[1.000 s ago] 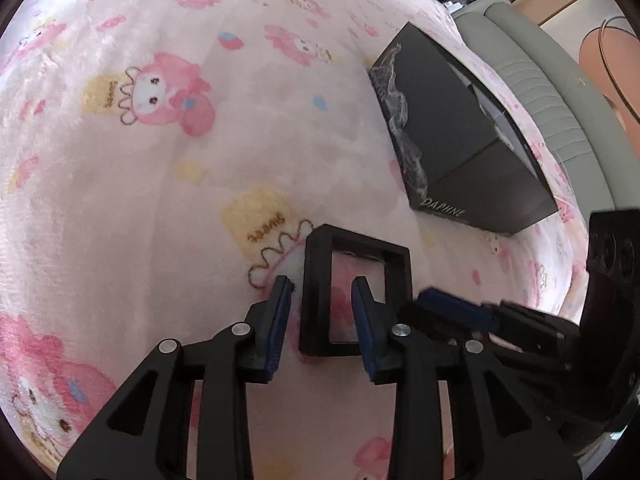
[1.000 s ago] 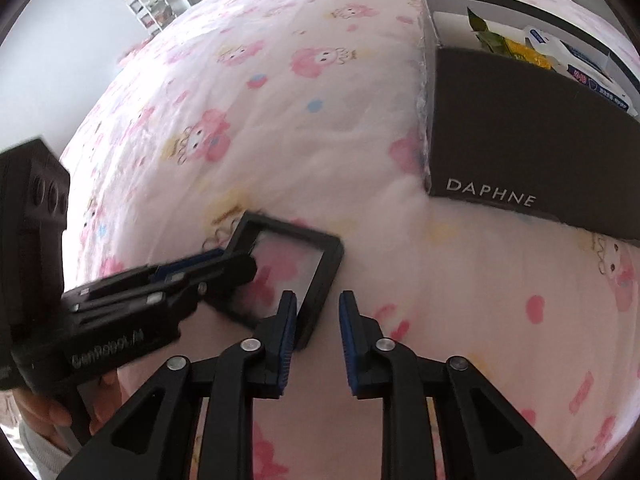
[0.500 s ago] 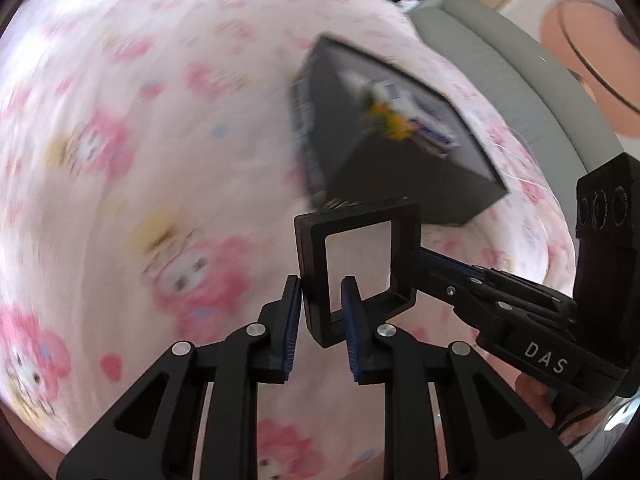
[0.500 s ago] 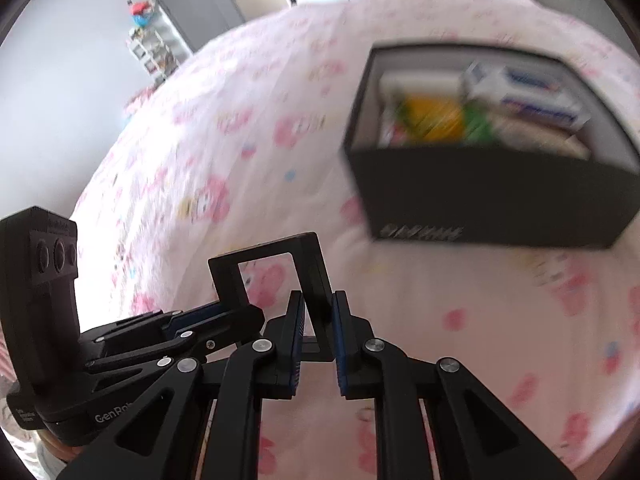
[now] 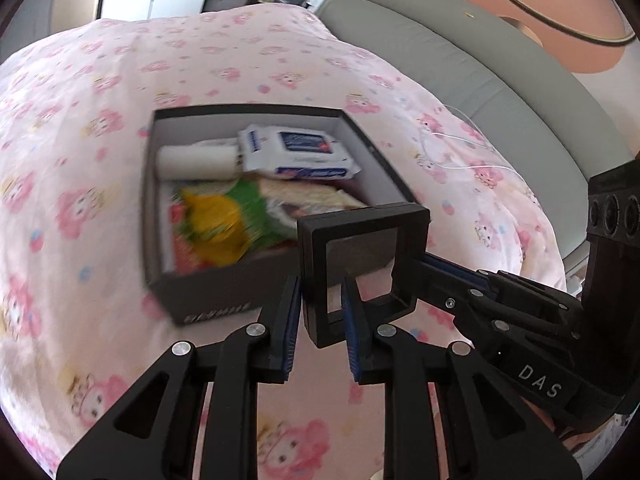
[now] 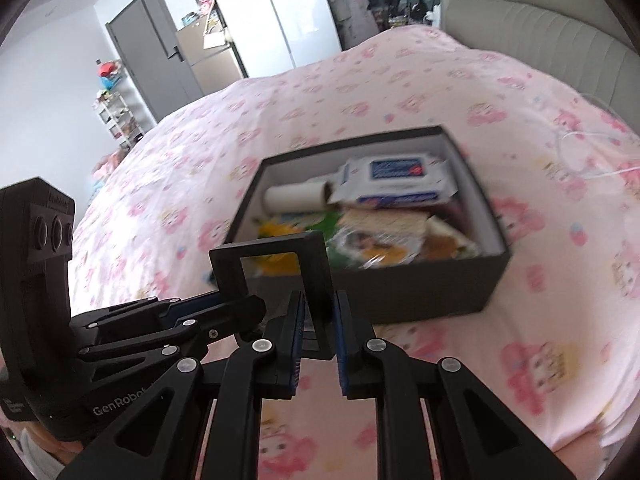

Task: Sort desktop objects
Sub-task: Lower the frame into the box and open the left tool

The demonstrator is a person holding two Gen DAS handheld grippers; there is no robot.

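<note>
Open bedspread [image 6: 540,320] surrounds the black box [image 6: 420,292], whose inside is crowded with packets [image 5: 298,152]. The grey headboard [image 5: 460,68] closes the far edge, and a white cable [image 5: 472,148] trails beside it.

An open box [image 5: 208,300] sits on a bed [image 5: 80,80], a wipes pack [image 5: 296,152] inside at its back, with a headboard [image 5: 460,64] to the right.

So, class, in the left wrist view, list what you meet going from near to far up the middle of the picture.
Left gripper → black frame → dark box → pink bedspread → room behind.
</note>
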